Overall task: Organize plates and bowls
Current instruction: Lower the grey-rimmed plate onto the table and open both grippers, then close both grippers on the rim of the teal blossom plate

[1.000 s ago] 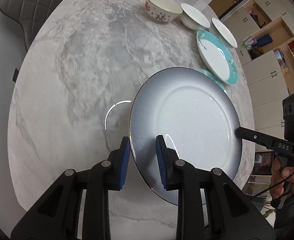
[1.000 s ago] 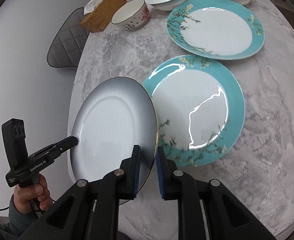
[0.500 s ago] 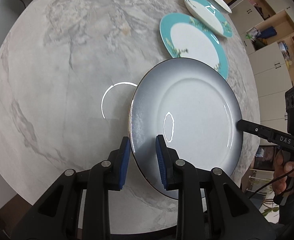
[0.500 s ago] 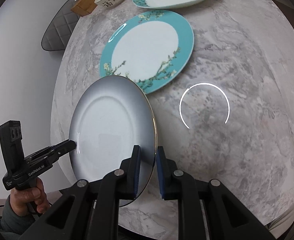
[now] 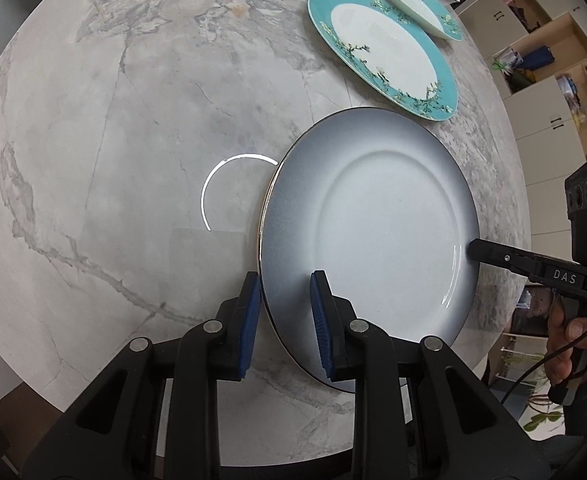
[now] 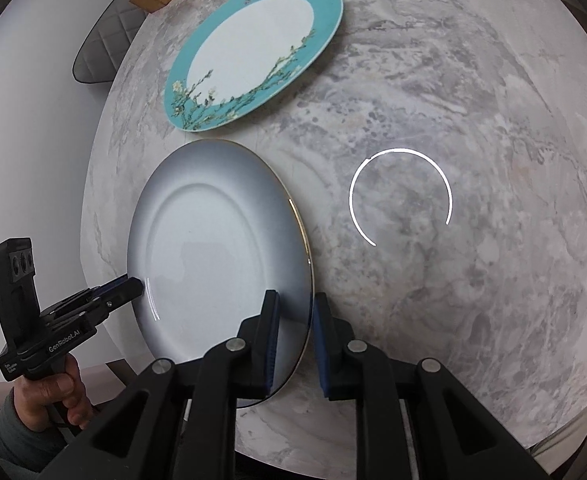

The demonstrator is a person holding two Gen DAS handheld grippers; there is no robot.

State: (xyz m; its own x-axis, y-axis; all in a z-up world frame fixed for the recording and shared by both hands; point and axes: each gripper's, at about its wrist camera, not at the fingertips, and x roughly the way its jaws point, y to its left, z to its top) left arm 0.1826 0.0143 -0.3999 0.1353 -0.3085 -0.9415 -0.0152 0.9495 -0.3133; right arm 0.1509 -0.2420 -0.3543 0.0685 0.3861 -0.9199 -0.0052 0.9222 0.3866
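While both grippers pinch opposite rims of the grey plate, it hangs low over the marble table, just short of the nearer teal plate. The left gripper clamps its near rim between blue pads, and the right gripper does the same on the other side. Whether the plate's far edge already touches the marble is hard to judge. The step looks like carrying or setting down; next calls for level, matched lowering before either side lets go
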